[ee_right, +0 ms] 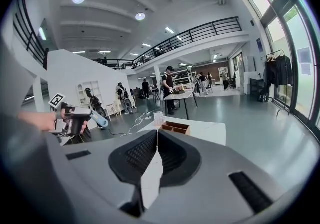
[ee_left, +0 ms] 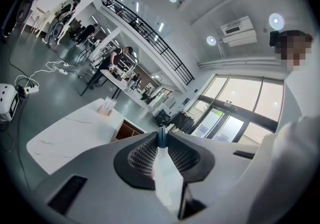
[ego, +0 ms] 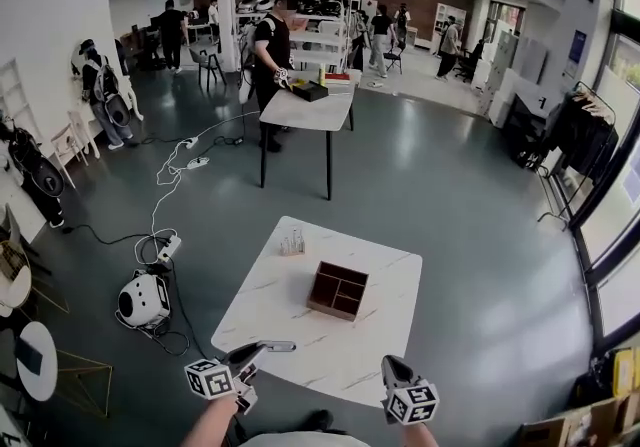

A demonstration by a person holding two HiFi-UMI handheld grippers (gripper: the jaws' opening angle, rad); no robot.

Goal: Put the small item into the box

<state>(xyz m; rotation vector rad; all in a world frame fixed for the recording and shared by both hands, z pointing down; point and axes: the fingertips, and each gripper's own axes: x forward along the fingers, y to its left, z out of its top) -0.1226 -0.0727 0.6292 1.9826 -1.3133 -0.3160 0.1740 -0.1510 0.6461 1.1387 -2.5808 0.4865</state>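
Observation:
A brown wooden box (ego: pixel 338 290) with several compartments stands on the white marble table (ego: pixel 270 310); it also shows as the box (ee_left: pixel 127 130) and the box (ee_right: pixel 176 128). My left gripper (ego: pixel 262 347) hovers off the table's near edge, shut on a small pale item with a blue tip (ego: pixel 282 346). Along the left gripper (ee_left: pixel 161 140) the blue tip (ee_left: pixel 161 137) pokes out past the jaws. From the right gripper view, the left gripper (ee_right: pixel 75 118) is held out to the left. My right gripper (ego: pixel 388 363) is shut with nothing in it, its jaws (ee_right: pixel 157 135) pressed together.
A clear holder (ego: pixel 291 243) with small items stands on the table's far left corner. Cables, a power strip (ego: pixel 168 248) and a white device (ego: pixel 143 300) lie on the floor to the left. A person works at another table (ego: pixel 305 110) farther back.

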